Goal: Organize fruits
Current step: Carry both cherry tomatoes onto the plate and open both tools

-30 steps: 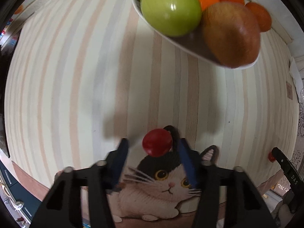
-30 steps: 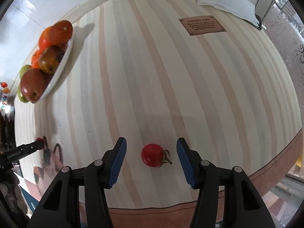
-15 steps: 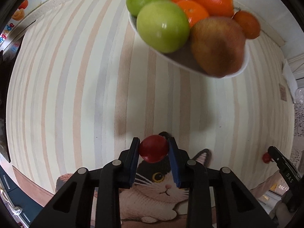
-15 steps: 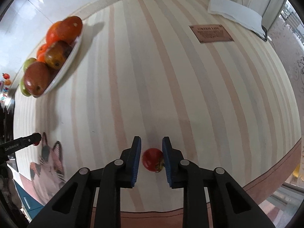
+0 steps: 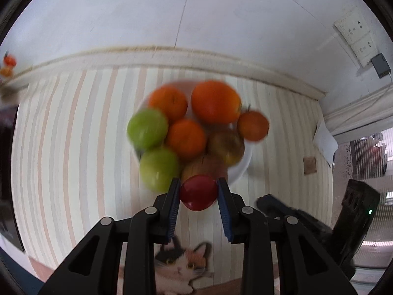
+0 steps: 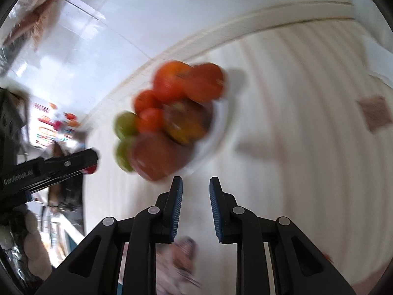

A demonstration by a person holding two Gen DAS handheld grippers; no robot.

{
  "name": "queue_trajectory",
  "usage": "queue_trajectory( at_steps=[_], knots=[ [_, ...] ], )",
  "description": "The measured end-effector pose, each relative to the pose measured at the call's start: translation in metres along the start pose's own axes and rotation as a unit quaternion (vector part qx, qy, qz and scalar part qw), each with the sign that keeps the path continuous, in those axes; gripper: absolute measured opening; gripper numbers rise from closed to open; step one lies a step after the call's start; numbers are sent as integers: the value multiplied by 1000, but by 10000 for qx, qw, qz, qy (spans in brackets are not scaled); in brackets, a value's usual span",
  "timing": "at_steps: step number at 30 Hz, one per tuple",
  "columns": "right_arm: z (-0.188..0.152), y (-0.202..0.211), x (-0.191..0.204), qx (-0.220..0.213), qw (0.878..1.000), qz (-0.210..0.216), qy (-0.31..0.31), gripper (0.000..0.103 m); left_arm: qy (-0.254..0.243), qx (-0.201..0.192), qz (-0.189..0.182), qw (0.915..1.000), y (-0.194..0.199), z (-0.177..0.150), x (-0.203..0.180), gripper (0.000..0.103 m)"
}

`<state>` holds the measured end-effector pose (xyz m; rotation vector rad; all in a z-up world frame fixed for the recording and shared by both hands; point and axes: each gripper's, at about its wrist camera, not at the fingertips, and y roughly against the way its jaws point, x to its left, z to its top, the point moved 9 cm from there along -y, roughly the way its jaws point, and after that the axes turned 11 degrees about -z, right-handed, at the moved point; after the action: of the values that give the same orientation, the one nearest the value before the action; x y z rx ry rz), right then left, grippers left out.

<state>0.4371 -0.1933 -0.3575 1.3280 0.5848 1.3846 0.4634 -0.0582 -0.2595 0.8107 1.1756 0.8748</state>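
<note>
While clamping tomato (image 5: 198, 192), left jaws narrow.

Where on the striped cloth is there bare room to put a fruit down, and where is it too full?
The bowl is crowded: oranges and green apples fill it, leaving only white rim on its right. Bare striped cloth lies left of the bowl, and more between the bowl and the folded paper. The left gripper holds a red tomato.
</note>
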Motion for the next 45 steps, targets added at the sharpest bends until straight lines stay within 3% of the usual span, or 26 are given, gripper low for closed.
queue_trajectory(
  at_steps=[3,7,14,17,20,24,27,31,35,38,40,45],
  knots=[
    [13,-18,17,72,9999,109,-14,25,-118,184,72,9997,-20,31,14,27],
    [21,-40,25,233,9996,155,-2,25,-123,576,88,9982,-49,40,25,27],
    [25,-37,16,325,9995,16,6,26,-299,979,263,9944,-78,31,29,27],
    [18,-17,-1,146,9996,-222,76,36,-308,1032,264,9938,-83,27,29,28],
    [3,12,-35,-4,9986,-479,-204,42,-324,1001,307,9940,-85,28,29,28],
    [-34,43,-97,-61,9906,-1161,-717,42,-364,968,342,9940,-85,29,27,28],
    [-69,45,-138,302,9848,-1331,-1072,42,-377,953,363,9941,-86,28,26,28],
    [-105,33,-159,636,9797,-1444,-1239,42,-378,911,400,9943,-86,28,26,28],
    [-123,17,-162,790,9768,-1555,-1240,42,-390,915,450,9940,-87,28,27,28],
    [-129,12,-157,741,9763,-1803,-937,31,-432,908,505,9936,-88,28,25,28],
    [-129,11,-151,677,9771,-1882,-729,30,-448,901,530,9935,-89,28,25,28],
    [-102,12,-111,378,9894,-1274,-583,30,-476,888,562,9933,-86,27,24,28]
  ],
)
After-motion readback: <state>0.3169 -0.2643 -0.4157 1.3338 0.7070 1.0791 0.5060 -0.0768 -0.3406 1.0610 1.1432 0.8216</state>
